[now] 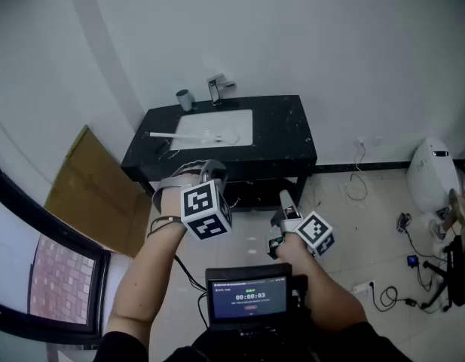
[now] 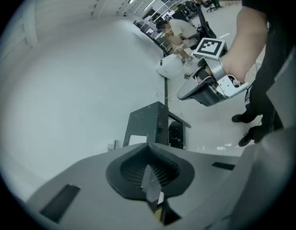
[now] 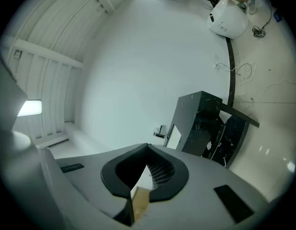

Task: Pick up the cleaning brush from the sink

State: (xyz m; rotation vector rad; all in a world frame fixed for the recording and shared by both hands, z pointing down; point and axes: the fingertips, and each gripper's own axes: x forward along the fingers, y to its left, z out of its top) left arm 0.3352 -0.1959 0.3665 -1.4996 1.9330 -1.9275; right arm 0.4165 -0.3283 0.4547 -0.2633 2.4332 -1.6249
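Closest in, a small screen (image 1: 248,299) sits below the two hands. The left gripper (image 2: 148,152) and the right gripper (image 3: 147,151) are both held in the air, each with its jaws pressed together on nothing. Well beyond them stands a black surface (image 1: 281,130) with a white sink (image 1: 234,119). The cleaning brush (image 1: 187,135) lies across the sink, its white handle reaching left. Behind are a faucet (image 1: 216,88) and a grey cup (image 1: 185,99).

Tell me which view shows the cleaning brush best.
The head view. There the cleaning brush lies across the white sink, its handle reaching left over the black counter. Both gripper views catch the vanity only from far off at a steep angle; the sink is a small white patch and no brush can be made out.
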